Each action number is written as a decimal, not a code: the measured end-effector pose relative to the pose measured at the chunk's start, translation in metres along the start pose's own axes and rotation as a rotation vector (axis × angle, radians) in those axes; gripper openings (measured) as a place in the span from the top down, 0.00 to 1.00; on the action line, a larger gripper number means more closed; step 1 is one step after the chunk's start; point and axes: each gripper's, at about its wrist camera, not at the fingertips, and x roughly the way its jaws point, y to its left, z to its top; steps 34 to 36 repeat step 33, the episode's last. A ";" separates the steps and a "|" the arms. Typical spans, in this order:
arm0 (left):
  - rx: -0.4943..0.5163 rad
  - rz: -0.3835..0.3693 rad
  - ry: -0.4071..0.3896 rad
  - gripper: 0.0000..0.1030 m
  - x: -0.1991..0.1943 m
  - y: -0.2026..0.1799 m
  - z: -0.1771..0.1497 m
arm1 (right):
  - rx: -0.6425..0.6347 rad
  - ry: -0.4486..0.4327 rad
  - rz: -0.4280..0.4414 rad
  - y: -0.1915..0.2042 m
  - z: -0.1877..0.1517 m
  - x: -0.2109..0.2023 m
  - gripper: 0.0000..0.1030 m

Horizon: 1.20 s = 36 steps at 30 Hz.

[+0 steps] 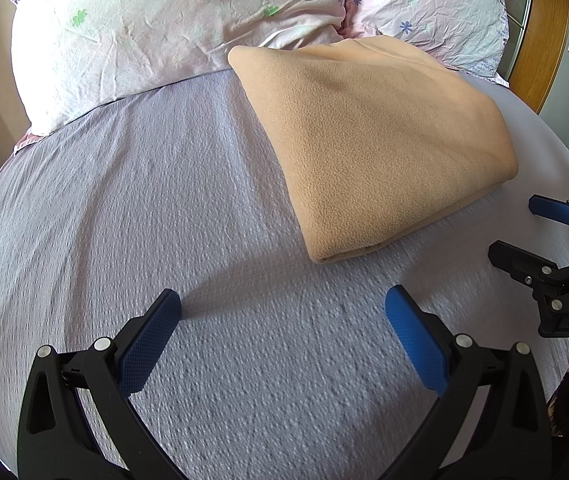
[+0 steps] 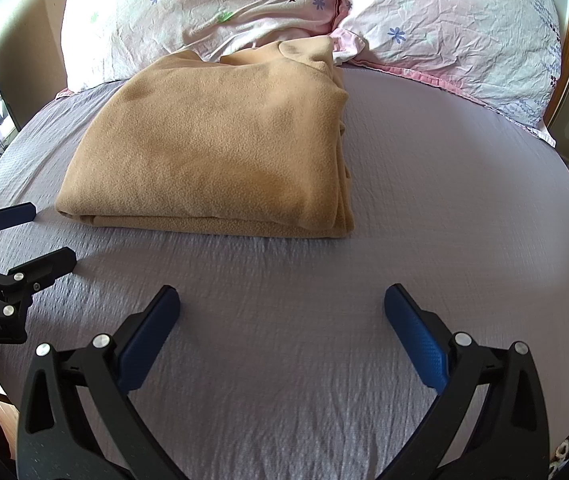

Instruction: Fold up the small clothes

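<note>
A lilac textured bed sheet (image 2: 424, 184) is cut off at every frame edge. Two crumpled pink floral cotton pillows (image 2: 204, 8) are partly hidden behind one tan fleece garment (image 2: 212, 148), folded into a thick rectangle mid-bed; its layers are seen stacked along one side. The left gripper (image 1: 282, 304) and right gripper (image 2: 282, 300), blue-padded, are held spread wide above bare sheet, nothing grasped.

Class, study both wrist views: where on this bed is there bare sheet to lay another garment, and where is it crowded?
Free: the lavender sheet between the folded tan fleece and the open right gripper, the stretch right of the fleece, and the stretch beyond the open left gripper, left of the fleece. Crowded: the head end, where the fleece meets the pillows.
</note>
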 end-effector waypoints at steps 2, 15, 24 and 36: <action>0.000 0.000 0.000 0.01 0.000 0.000 0.000 | 0.000 0.000 0.000 0.000 0.000 0.000 0.02; 0.001 0.000 -0.004 0.01 0.000 0.000 0.001 | 0.000 0.000 0.000 0.000 0.000 0.000 0.02; 0.001 0.001 -0.008 0.01 0.001 0.000 0.001 | 0.000 -0.001 0.000 0.000 0.000 0.000 0.02; 0.002 0.002 -0.009 0.01 0.001 0.000 0.002 | 0.001 -0.001 0.000 0.000 0.000 0.000 0.02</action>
